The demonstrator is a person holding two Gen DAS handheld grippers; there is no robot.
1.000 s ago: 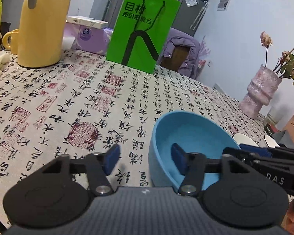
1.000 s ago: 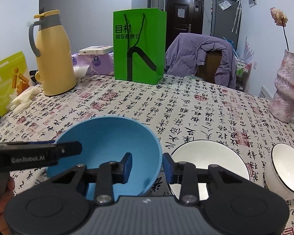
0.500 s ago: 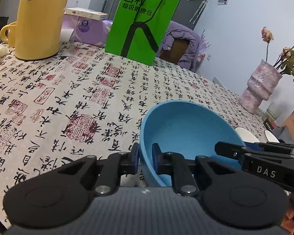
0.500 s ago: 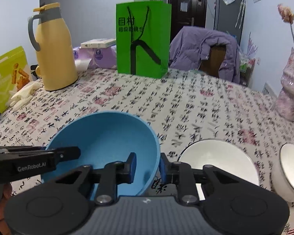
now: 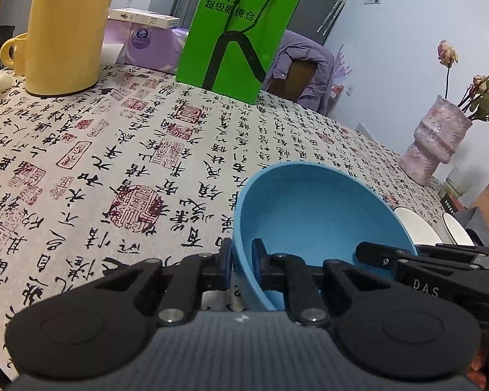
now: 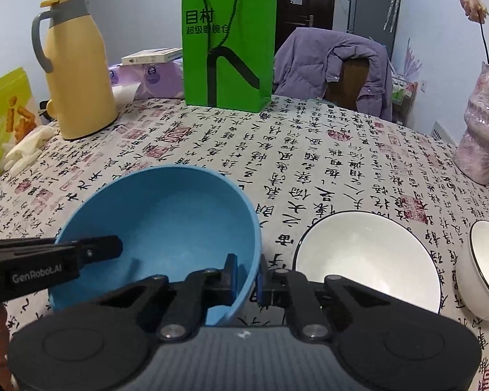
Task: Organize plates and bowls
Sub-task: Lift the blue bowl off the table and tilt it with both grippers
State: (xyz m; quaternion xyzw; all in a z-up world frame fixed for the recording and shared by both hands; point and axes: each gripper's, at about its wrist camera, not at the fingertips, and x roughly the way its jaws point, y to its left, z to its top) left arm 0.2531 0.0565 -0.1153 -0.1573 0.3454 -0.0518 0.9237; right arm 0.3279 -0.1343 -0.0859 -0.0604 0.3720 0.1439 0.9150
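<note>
Both tools now clamped on blue bowl [image 6: 166, 224] rim: left tool [image 5: 241, 262], right tool [image 6: 246, 275] (jaws just closed); ready to lift.

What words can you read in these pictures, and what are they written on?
"目村" in big letters: green paper bag
Smaller line under it on the bag: partly hidden by the cord handle, not fully readable
"GenRobot.AI": side of the left gripper
"DAS": side of the right gripper
Calligraphy and red seals: tablecloth, too cursive to read
Purple tissue pack and the box on it: too small
</note>
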